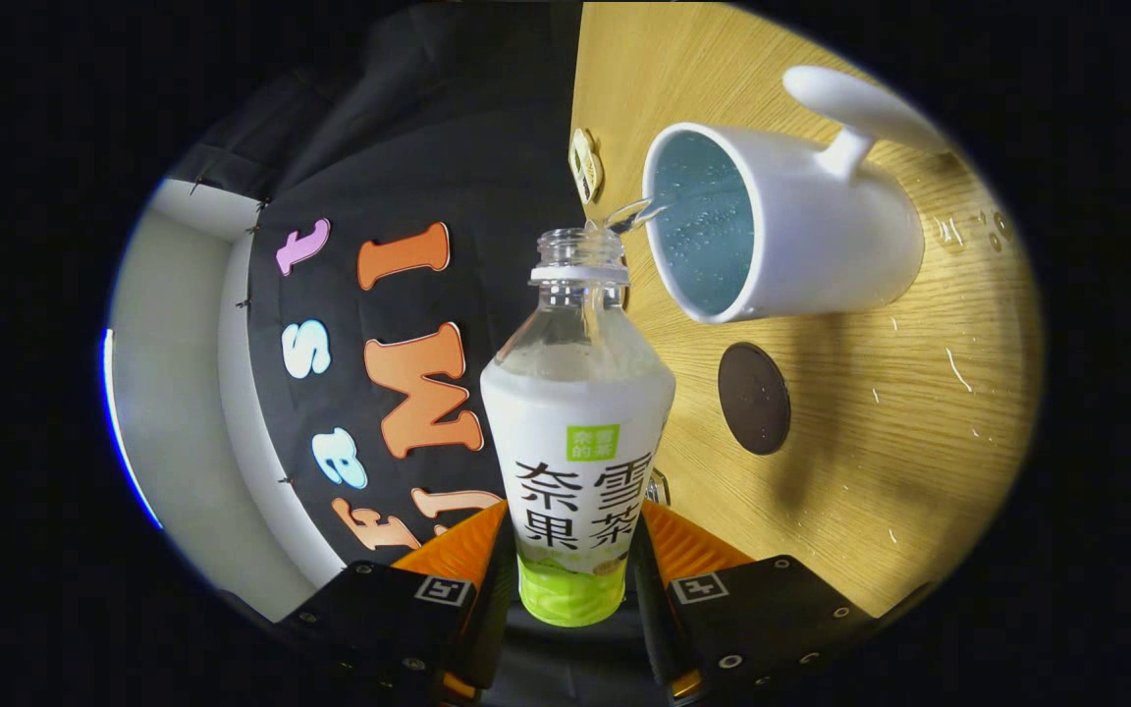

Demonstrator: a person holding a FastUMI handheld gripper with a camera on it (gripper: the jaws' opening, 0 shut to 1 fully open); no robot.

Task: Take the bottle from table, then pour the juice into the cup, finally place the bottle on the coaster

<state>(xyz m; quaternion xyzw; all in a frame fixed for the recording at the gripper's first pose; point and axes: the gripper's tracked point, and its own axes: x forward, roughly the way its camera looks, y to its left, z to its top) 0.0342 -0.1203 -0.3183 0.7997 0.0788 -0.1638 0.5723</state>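
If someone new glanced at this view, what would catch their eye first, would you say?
The uncapped bottle, gripped between the gripper fingers, is tipped so a thin clear stream leaves its mouth into the white cup just beyond. A dark round coaster lies on the wooden table beside the cup.

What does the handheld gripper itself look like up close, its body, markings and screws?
The gripper has two blocky black housings, each bearing a small square black-and-white tag on top and several round screw heads. Orange wedge-shaped panels slope inward from each housing.
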